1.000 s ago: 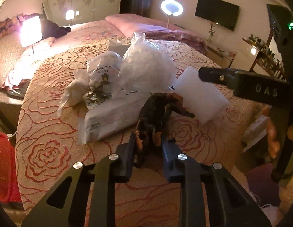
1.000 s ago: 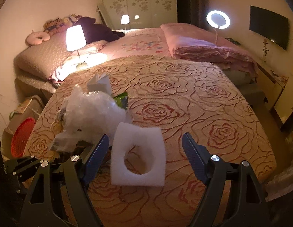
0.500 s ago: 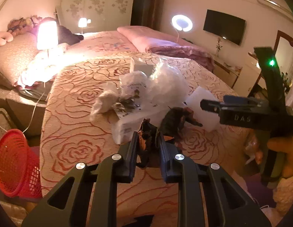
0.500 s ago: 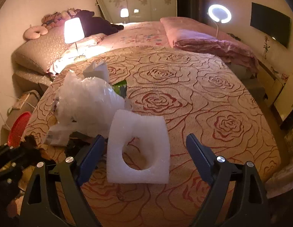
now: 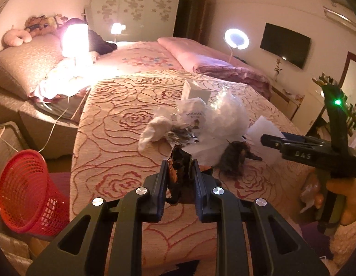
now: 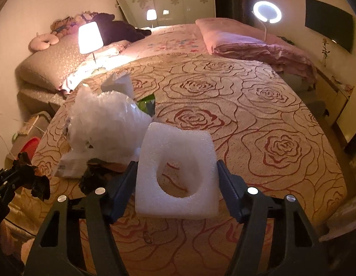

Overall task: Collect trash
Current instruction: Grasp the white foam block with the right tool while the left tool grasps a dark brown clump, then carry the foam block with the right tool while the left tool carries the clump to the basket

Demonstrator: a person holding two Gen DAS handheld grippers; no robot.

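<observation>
Foam first: the white square foam block with a round hole point(image 6: 176, 172) sits between the fingers of the right gripper point(image 6: 176, 184), tilted up off the rose-patterned bedspread point(image 6: 258, 124), its hole facing the camera and its flat faces running fore and aft. The jaws are closing on it; the two blue pads stand at its left and right edges, and contact cannot be confirmed. The right gripper points steeply down at the bed's near part.

The left gripper point(image 5: 179, 177) is pinched nearly together on a dark crumpled scrap of wrapper point(image 5: 179, 163), whose long axis stands upright between the pads, above the bedspread. This gripper also slopes downward. In its view the right gripper's body enters from the right, held by a hand point(image 5: 343, 197).

Just beyond lies a second dark crumpled scrap point(image 5: 235, 158) on the bedspread, touching a heap of white and clear plastic bags point(image 5: 214, 117). A white paper carton point(image 5: 196, 93) stands behind the heap.

Open bedspread extends to the right of the heap. A red mesh plastic basket point(image 5: 26, 193) lies tipped on the floor off the bed's left edge. A lit bedside lamp point(image 5: 75, 38) glows at the far left.
</observation>
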